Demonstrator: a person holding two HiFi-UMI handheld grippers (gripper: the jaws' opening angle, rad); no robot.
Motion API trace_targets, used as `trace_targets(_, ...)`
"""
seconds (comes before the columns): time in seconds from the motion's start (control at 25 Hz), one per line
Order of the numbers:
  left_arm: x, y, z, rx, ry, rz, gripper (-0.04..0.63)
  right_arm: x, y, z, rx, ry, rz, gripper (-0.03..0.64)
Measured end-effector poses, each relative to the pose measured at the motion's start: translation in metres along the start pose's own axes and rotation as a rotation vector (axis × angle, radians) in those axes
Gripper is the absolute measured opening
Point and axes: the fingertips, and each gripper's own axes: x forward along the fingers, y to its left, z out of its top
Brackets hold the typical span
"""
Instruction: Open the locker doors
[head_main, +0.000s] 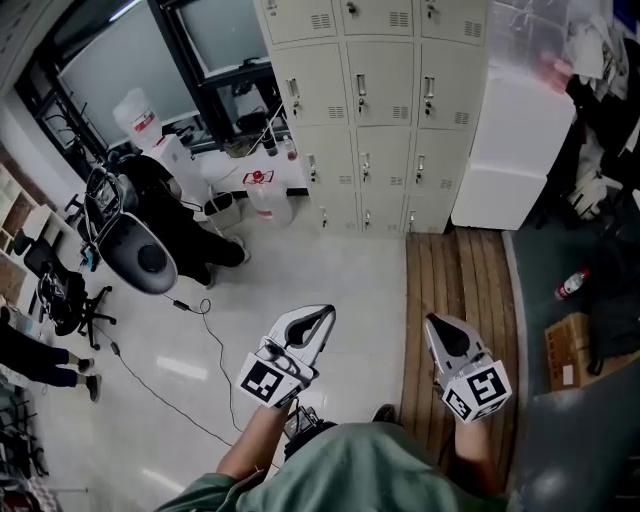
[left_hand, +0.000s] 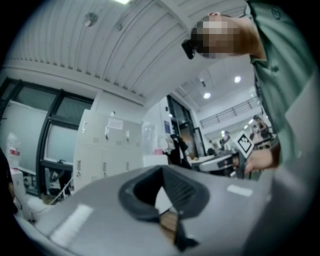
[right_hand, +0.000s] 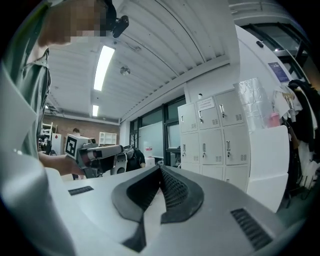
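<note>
Head view: locker bank (head_main: 372, 110) at the frame's top, well apart from the person. Every visible door is flush shut, so nothing is done and all opening is left. Left gripper (head_main: 326, 314) and right gripper (head_main: 433, 322) are held low, tips towards it. Left gripper view: jaws pressed together, empty; locker bank (left_hand: 100, 150) upright, long axis vertical, door fronts facing the person. Right gripper view: jaws pressed together on nothing; latches (right_hand: 227, 146) sit at each door's left edge, so the hinges are probably on the right.
</note>
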Motion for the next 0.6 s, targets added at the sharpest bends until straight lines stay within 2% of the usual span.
trace_targets(0.16, 0.020, 0.010, -0.007, 0.009, 0.009, 0.025, 0.000, 0.019, -0.024, -0.004, -0.002, -0.002, 0.032, 0.002)
trace_targets(0.36, 0.036, 0.030, -0.013, 0.011, 0.032, 0.033, 0.000, 0.035, -0.045, -0.011, 0.032, 0.013, 0.023, 0.003)
trace_targets(0.6, 0.066, 0.077, -0.037, 0.005, 0.040, -0.017, 0.000, 0.076, -0.069, -0.017, 0.035, 0.044, -0.023, 0.002)
